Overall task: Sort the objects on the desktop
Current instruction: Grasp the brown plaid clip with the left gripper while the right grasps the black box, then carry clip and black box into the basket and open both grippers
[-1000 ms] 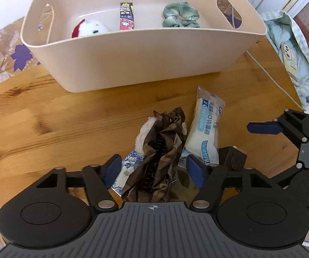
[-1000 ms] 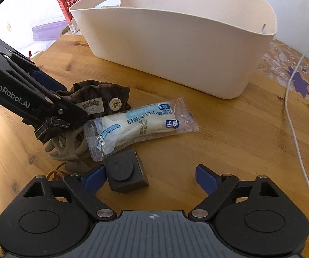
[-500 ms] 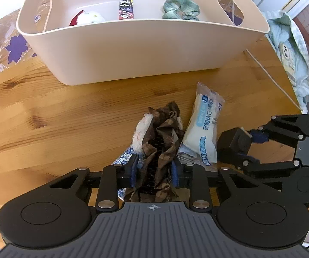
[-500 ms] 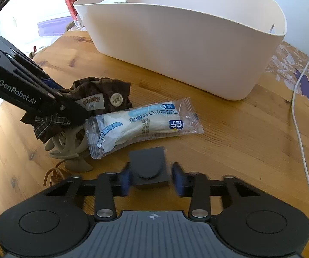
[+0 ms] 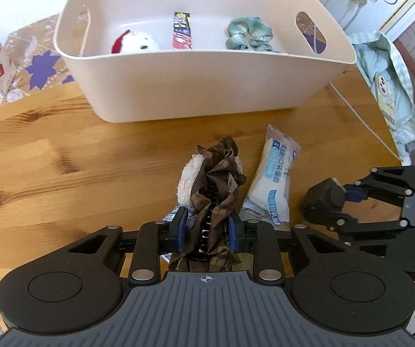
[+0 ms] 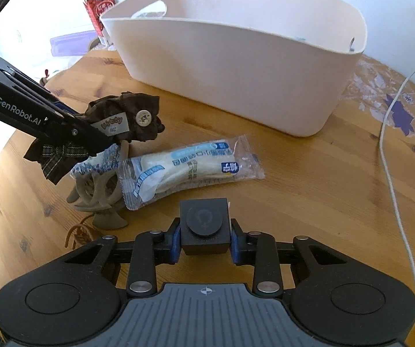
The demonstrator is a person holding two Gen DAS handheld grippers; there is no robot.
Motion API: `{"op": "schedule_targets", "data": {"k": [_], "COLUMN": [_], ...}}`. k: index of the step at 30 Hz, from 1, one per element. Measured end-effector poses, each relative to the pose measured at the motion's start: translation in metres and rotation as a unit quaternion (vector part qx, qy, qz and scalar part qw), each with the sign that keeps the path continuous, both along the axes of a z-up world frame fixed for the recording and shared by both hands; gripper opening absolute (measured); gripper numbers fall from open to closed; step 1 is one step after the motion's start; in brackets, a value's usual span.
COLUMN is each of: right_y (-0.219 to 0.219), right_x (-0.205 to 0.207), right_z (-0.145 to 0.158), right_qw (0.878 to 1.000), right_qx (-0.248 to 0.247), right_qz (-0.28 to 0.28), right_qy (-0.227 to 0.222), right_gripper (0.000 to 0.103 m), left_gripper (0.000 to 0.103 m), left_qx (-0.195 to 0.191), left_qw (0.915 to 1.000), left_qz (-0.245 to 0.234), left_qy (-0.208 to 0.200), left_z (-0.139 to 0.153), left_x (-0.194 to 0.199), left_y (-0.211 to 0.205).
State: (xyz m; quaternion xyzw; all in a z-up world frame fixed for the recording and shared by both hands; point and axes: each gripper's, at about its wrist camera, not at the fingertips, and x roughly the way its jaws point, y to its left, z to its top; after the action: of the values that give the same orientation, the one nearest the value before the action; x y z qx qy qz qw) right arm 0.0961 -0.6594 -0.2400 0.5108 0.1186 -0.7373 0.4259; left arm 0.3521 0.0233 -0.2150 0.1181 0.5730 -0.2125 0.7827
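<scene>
My left gripper (image 5: 207, 232) is shut on a brown plaid hair clip (image 5: 217, 185) and holds it above the wooden table; the clip shows lifted in the right wrist view (image 6: 126, 118). My right gripper (image 6: 204, 241) is shut on a small black cube (image 6: 203, 225), also seen in the left wrist view (image 5: 324, 195). A cream bin (image 5: 207, 86) stands behind, holding a white plush toy (image 5: 138, 43), a flat colourful packet (image 5: 182, 30) and a green scrunchie (image 5: 248, 33). A clear wrapped snack packet (image 6: 190, 167) lies on the table between the grippers.
A beige claw clip (image 6: 97, 193) and a blue-white wrapper (image 6: 97, 162) lie under the lifted hair clip. A white cable (image 6: 392, 159) runs along the right of the table. A red carton (image 6: 99, 8) stands behind the bin. Light blue cloth (image 5: 389, 86) lies off the table's right edge.
Both grippers closed from open: the left on the plaid hair clip, the right on the black cube. Both have since lifted their objects slightly and the bin looks nearer.
</scene>
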Motion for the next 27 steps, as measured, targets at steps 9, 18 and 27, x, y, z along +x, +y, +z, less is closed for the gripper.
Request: {"op": "schedule_targets", "data": {"k": [9, 18, 27], "right_y": [0.007, 0.012, 0.022], "right_x": [0.001, -0.006, -0.020], "right_z": [0.021, 0.049, 0.087], "right_qw": [1.000, 0.999, 0.996], "right_qx": [-0.007, -0.025, -0.045], "right_qz": [-0.007, -0.029, -0.053], "right_qy": [0.017, 0.027, 0.061], "right_gripper": [0.030, 0.030, 0.030], "left_gripper": [0.028, 0.028, 0.028], "left_qx": [-0.003, -0.010, -0.022], "left_qw": [0.9998, 0.9991, 0.9971], "left_qz": [0.000, -0.020, -0.031], "left_qy": [-0.018, -0.035, -0.066], "left_z": [0.018, 0.040, 0.075], "left_x": [-0.007, -0.013, -0.012], "left_y": [0.012, 0.019, 0.023]}}
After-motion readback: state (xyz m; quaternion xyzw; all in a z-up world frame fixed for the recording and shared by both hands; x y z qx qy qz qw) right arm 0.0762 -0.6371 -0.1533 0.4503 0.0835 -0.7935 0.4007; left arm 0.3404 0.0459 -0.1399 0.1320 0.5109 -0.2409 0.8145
